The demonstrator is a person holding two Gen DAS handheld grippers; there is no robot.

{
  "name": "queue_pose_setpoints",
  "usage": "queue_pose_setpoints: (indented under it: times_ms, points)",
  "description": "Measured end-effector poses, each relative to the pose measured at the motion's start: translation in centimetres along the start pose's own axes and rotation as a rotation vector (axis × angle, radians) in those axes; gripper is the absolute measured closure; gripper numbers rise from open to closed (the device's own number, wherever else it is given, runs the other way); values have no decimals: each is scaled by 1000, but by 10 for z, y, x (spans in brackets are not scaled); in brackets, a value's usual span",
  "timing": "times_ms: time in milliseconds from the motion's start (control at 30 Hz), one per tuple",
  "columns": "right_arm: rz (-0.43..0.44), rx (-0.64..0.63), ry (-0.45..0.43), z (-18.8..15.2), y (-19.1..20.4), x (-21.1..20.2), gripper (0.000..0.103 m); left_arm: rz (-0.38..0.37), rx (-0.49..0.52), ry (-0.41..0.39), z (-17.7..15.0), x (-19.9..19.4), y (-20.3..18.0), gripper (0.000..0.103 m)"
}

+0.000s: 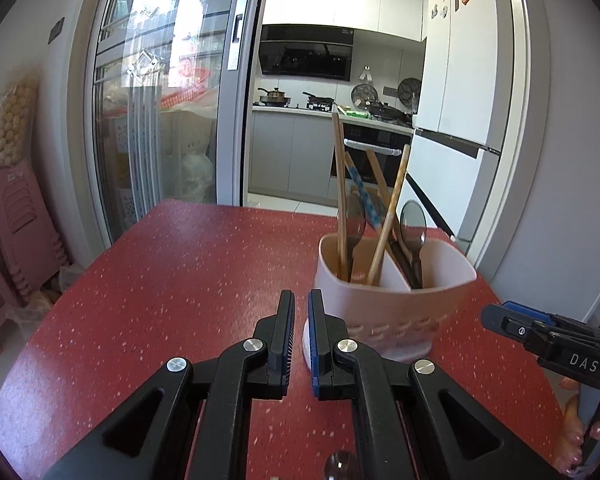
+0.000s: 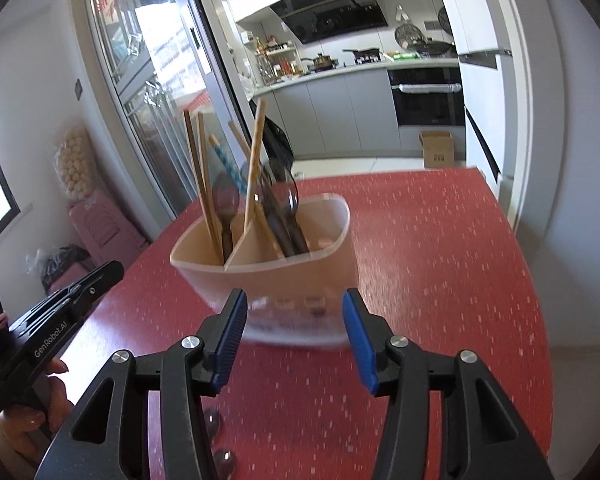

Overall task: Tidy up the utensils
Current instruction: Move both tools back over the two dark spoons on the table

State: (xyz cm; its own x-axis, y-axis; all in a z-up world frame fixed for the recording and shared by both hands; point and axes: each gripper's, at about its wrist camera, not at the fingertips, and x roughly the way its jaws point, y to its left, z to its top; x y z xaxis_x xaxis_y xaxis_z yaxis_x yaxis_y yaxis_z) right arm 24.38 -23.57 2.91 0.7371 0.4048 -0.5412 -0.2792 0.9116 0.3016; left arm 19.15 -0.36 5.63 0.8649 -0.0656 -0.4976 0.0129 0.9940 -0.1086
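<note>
A pale pink utensil holder (image 1: 392,304) with two compartments stands on the red table (image 1: 172,280). It holds several wooden chopsticks (image 1: 340,184) and dark spoons (image 1: 413,224). My left gripper (image 1: 301,320) is nearly shut and empty, just in front of the holder's left side. My right gripper (image 2: 295,320) is open and empty, its fingers either side of the holder (image 2: 284,276) and just short of it. The holder's chopsticks (image 2: 254,160) and spoons (image 2: 290,208) show there too. The right gripper also shows in the left wrist view (image 1: 500,316), and the left gripper in the right wrist view (image 2: 104,276).
Two spoon bowls (image 2: 216,428) lie on the table under my right gripper; one also shows in the left wrist view (image 1: 340,464). Pink stools (image 1: 20,232) stand left of the table. A sliding glass door (image 1: 160,100) and a kitchen lie beyond the table's far edge.
</note>
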Motion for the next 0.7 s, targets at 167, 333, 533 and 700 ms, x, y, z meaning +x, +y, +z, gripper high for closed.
queue_pose_setpoints:
  times_ms: [167, 333, 533, 700]
  points:
    - [-17, 38, 60, -18, -2, -4, 47, 2, -1, 40, -20, -12, 4, 67]
    - [-32, 78, 100, -35, -6, -11, 44, 8, -14, 85, -36, -21, 9, 67]
    - [-47, 114, 136, -51, -8, -19, 41, 12, -39, 129, -55, -31, 17, 66]
    - [-57, 123, 155, -64, -3, -27, 36, 47, -73, 141, -74, -40, 27, 0]
